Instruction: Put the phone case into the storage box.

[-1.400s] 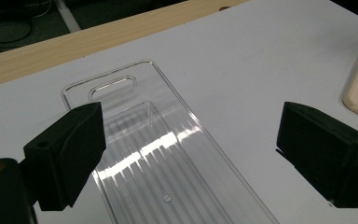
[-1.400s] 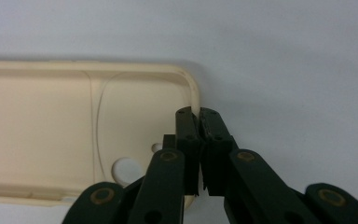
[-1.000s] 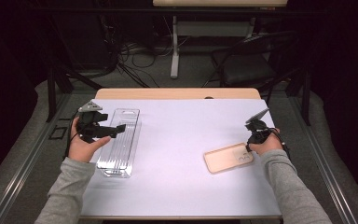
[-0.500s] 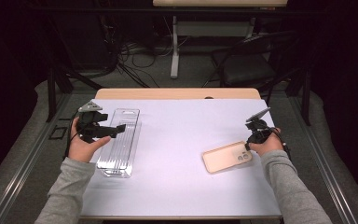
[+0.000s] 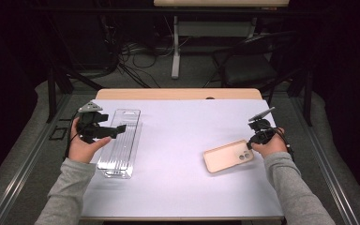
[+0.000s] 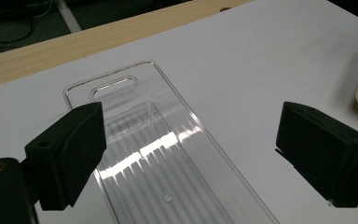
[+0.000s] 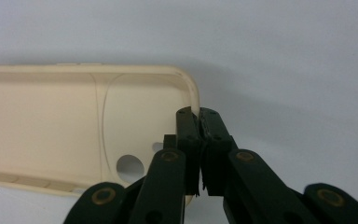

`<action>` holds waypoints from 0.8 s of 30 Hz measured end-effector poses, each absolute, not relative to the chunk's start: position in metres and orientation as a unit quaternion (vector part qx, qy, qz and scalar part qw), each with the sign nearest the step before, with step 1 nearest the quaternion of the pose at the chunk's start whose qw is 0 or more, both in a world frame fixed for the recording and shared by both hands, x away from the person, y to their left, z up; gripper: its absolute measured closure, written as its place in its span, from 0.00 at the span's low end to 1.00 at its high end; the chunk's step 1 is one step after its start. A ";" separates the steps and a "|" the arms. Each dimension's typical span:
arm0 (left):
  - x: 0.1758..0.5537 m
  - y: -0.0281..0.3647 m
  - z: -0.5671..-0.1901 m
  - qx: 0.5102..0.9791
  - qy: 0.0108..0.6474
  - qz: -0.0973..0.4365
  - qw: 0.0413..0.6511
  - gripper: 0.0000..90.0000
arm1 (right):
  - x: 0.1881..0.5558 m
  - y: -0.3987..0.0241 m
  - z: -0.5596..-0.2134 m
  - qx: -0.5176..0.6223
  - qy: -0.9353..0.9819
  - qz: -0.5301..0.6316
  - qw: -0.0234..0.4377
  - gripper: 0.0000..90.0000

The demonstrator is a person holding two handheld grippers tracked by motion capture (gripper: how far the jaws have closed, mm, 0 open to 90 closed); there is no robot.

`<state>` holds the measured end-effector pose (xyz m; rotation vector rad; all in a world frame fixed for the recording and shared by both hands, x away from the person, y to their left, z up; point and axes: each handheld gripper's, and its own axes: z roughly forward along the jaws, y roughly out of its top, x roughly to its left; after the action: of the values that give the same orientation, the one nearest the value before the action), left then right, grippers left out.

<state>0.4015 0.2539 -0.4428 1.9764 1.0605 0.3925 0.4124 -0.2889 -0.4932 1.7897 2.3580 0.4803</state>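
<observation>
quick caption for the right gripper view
Right gripper shut on the rim of a cream phone case.

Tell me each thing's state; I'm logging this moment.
Phone case: lying flat, hollow side up, rim pinched by right tool.
Clear plastic tray: empty, flat on the table.
Left tool: open, over the tray.
Right tool: shut on the case's wall.

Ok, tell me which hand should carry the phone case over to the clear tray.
Right. The right gripper is already shut on the phone case rim, while the left gripper hangs open above the clear tray.
</observation>
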 end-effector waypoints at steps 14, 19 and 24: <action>0.400 0.253 -0.442 0.788 0.421 0.159 0.420 0.10 | 0.402 -0.282 -0.477 0.582 0.780 0.207 0.104 0.98; 0.400 0.253 -0.442 0.788 0.421 0.160 0.421 0.10 | 0.397 -0.277 -0.472 0.571 0.781 0.223 0.120 0.98; 0.399 0.254 -0.441 0.786 0.421 0.161 0.423 0.10 | 0.392 -0.272 -0.467 0.561 0.780 0.240 0.138 0.98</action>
<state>0.3988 0.2539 -0.4406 1.9675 1.0542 0.4018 0.3923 -0.2716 -0.4675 1.6218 2.2575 0.6933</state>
